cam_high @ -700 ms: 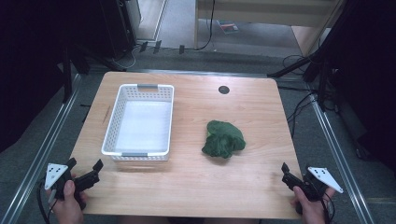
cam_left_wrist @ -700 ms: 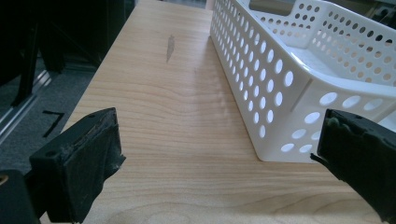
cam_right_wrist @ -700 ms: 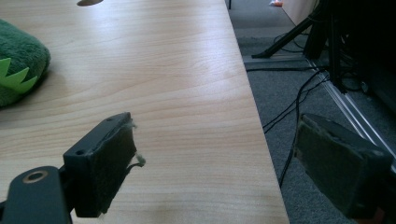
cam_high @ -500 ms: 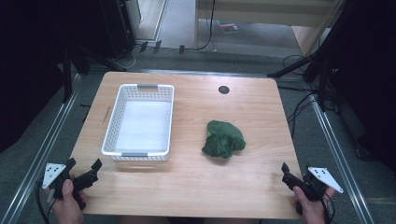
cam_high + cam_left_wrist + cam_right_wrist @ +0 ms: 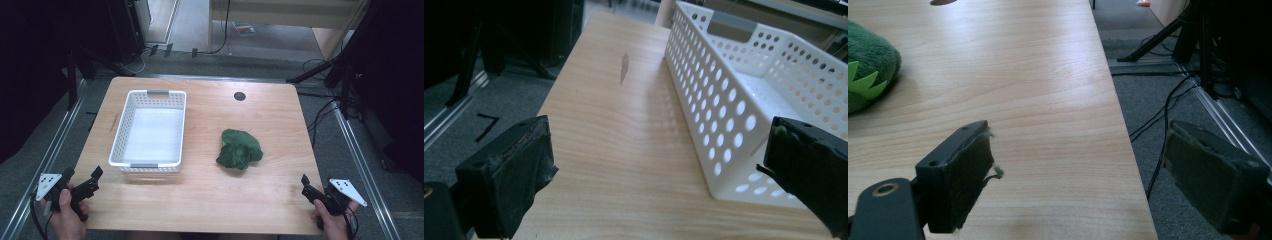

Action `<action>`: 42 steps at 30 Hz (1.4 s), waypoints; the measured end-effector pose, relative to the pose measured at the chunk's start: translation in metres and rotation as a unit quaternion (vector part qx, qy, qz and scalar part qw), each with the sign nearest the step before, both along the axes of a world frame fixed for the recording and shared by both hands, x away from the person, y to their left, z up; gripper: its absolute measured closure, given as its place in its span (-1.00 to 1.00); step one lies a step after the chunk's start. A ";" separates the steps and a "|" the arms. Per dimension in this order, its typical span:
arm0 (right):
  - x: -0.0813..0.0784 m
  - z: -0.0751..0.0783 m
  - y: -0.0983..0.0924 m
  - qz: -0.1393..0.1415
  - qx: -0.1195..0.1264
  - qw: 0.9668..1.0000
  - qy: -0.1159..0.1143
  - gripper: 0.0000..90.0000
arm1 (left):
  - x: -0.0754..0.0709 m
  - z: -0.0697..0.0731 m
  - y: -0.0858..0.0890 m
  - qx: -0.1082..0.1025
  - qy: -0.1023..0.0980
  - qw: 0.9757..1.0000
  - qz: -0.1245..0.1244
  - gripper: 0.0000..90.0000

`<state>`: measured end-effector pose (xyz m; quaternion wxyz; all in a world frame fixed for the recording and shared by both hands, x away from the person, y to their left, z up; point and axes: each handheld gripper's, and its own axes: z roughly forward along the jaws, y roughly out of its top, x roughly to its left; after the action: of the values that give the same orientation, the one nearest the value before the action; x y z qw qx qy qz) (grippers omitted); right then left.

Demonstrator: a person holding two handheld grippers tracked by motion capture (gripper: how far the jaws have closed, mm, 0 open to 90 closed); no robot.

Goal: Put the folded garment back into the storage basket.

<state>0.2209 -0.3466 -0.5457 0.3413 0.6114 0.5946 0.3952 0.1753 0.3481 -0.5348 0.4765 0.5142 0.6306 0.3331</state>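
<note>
High view shows both grippers parked at the near edge of the wooden table (image 5: 200,200), one at each corner, with nothing in either. The left gripper (image 5: 95,176) sits at the near left, just near of the white perforated basket (image 5: 120,135); its own view shows its jaws spread wide with bare wood and the basket's side wall (image 5: 724,115) between them. The right gripper (image 5: 306,184) waits at the near right corner, and its view has its jaws parted as well, gripping nothing, with the table's right edge running between them.

The green plush toy (image 5: 239,148) lies crumpled on the table right of the basket, apart from it and well clear of both grippers (a bright green spiky trim (image 5: 860,80) peeks in at the left of the right gripper view). The basket is empty.

By the look of it, the work is at its very start: nothing has been reached for. A likely next move is the right gripper travelling far and left to the toy, coming down over its bulk, and pinching deep enough into the soft fabric to lift it, then carrying it left over the basket's rim.
</note>
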 end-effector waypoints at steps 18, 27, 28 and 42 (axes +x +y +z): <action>0.000 0.000 -0.001 0.001 0.003 1.000 -0.002 -0.72 | 0.000 0.049 -0.036 0.008 -0.015 0.999 -0.048 -1.00; 0.000 0.000 -0.001 -0.001 0.006 1.000 -0.002 -0.72 | 0.016 0.064 -0.057 0.002 -0.015 0.997 -0.077 -1.00; 0.000 0.000 -0.001 -0.001 0.006 1.000 -0.002 -0.72 | 0.016 0.064 -0.057 0.002 -0.015 0.997 -0.077 -1.00; 0.000 0.000 -0.001 -0.001 0.006 1.000 -0.001 -0.72 | 0.042 0.076 -0.093 0.005 -0.003 0.993 -0.115 -1.00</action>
<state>0.2208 -0.3475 -0.5457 0.3389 0.6135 0.5913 0.3989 0.2175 0.2554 -0.4584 0.5112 0.5849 0.5638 0.2807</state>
